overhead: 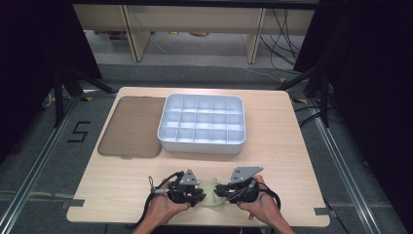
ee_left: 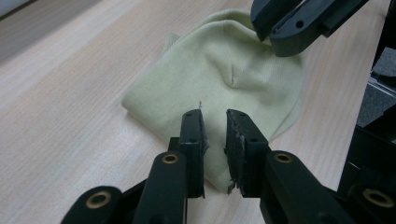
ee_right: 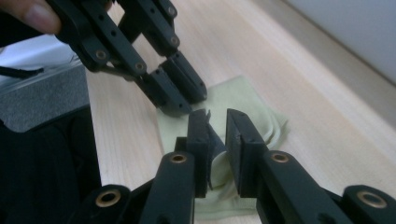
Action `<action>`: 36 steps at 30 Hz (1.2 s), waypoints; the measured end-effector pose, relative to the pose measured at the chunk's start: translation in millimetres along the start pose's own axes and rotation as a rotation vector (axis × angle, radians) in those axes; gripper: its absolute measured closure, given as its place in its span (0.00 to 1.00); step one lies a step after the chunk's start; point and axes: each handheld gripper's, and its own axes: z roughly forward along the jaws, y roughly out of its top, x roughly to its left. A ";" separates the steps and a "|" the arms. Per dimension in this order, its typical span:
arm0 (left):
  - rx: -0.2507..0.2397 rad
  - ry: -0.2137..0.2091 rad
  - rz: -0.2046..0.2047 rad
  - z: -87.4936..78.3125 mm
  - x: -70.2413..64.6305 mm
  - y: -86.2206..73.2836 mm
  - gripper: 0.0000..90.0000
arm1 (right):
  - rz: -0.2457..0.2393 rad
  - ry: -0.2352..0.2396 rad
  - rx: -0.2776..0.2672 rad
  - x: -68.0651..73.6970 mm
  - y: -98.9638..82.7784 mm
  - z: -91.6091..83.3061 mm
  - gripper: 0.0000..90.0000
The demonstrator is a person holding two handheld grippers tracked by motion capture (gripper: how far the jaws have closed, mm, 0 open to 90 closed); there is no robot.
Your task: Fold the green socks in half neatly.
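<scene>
Both the left hand-held gripper (ee_left: pixel 215 122) and the right hand-held gripper (ee_right: pixel 218 122) seem pinched on the pale green cloth (ee_left: pixel 224 79) lying on the bench's (overhead: pixel 287 146) near edge, mid-fold; next, lift one edge across.

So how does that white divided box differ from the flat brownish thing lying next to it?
The white box is deep, with raised walls and a grid of small compartments; the brownish lid is a thin flat sheet with no divisions. The white box is opaque and bright, while the brownish lid looks tinted and see-through. The white box sits mid-table, the brownish lid at its left, their edges close together. Both are rounded rectangles of similar outline, lying flat on the wooden table, and nothing shows in either.
</scene>
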 end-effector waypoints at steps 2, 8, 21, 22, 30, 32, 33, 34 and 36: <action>-0.003 -0.006 -0.027 0.6 -0.9 -1.2 0.85 | 0.002 0.005 0.023 -1.3 -2.4 2.5 0.88; -0.008 -0.008 -0.033 1.9 -2.8 -2.9 0.86 | 0.020 -0.038 0.093 -4.8 -13.8 1.3 0.88; -0.025 0.002 -0.019 -4.4 -11.5 2.5 0.89 | 0.017 -0.072 0.030 -8.2 -6.4 -7.4 0.89; -0.041 0.015 -0.023 -5.7 -9.2 4.9 0.89 | 0.002 -0.066 0.017 -8.1 -3.6 -7.9 0.89; -0.048 0.061 -0.040 -3.0 6.7 11.8 0.91 | -0.020 -0.094 0.033 -11.4 8.4 6.9 0.94; -0.035 0.073 -0.039 -0.4 9.5 11.6 0.91 | -0.022 -0.102 0.053 -16.0 7.0 12.3 0.97; -0.039 0.077 -0.034 2.2 12.0 11.4 0.91 | -0.018 -0.110 0.059 -17.1 6.8 13.2 0.97; -0.025 0.083 -0.037 2.3 12.6 11.0 0.92 | -0.031 -0.109 0.063 -20.5 6.2 14.7 0.98; -0.027 0.089 -0.041 5.8 17.1 8.8 0.92 | -0.011 -0.127 0.076 -25.9 3.0 15.9 0.99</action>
